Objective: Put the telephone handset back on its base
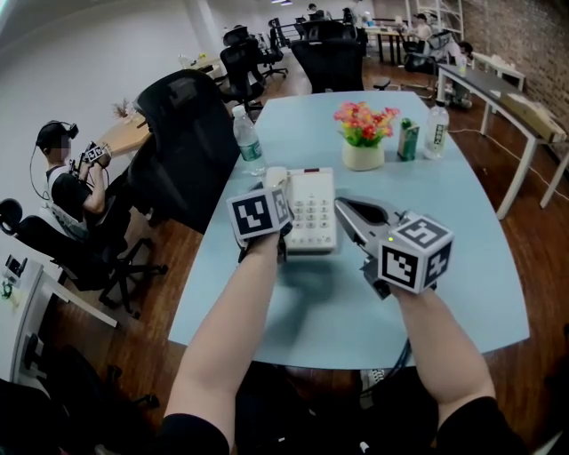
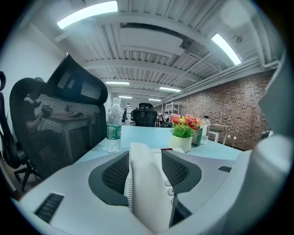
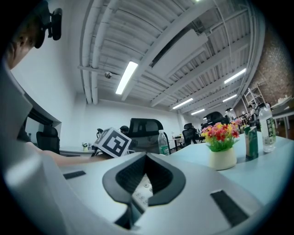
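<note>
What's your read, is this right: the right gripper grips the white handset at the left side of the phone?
Wrong gripper. The left gripper grips the white handset at the left side of the phone. The left gripper view shows it clamped between the jaws. The right gripper is shut on nothing.

Long ceiling lamps (image 2: 87,13) give bright, even light and glare white in both tool views. The pale counter (image 1: 462,231) carries only soft, faint shadows beneath the left tool (image 2: 146,158) and right tool (image 1: 342,206). The tool views bulge and go dark at their corners. Close to the lens, the handset (image 2: 147,188) is blurred.
</note>
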